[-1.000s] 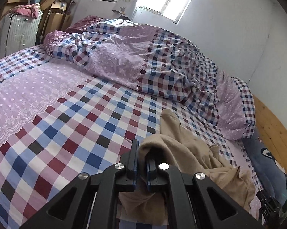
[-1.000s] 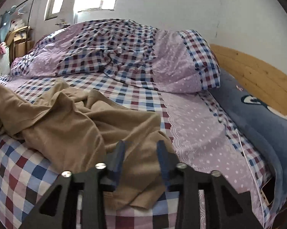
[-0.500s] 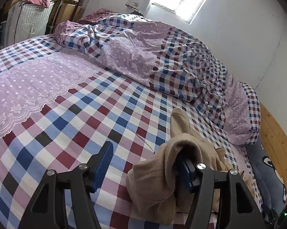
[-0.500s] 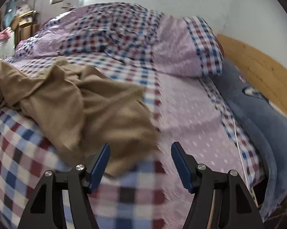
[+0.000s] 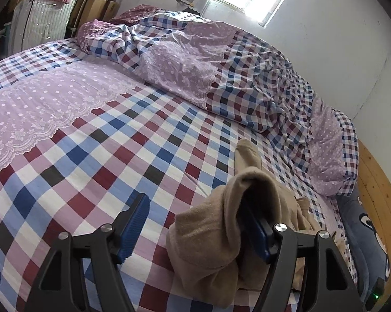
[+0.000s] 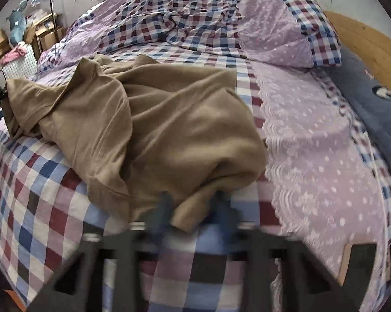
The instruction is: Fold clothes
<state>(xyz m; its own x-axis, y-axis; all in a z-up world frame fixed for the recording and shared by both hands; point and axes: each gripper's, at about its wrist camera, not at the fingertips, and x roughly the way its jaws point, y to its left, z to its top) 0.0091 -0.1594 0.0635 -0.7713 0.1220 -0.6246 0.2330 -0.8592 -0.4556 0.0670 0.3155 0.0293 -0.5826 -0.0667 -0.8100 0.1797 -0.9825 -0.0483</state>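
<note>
On the checked bedsheet (image 5: 96, 156), near my left gripper (image 5: 195, 223), I see the tan garment (image 5: 211, 247) heaped in a crumpled pile. The left gripper's fingers stand wide apart; a fold of the cloth is draped over the right-hand finger (image 5: 255, 231), while the left-hand one hangs clear above the sheet. From my right wrist camera the same garment (image 6: 148, 119) spreads across the near-left part of the bed, with its near edge hanging down between the fingers of my right gripper (image 6: 192, 213). That gripper is blurred, its fingers are apart on either side of the hem, and I cannot tell whether they touch the cloth. At the far side a rumpled quilt (image 6: 195, 18) lies bunched along the wall. To the right, a blue pillow (image 6: 372, 109) sits against the wooden headboard (image 6: 377, 44). A suitcase (image 5: 39, 26) stands far left, beyond the bed.
</note>
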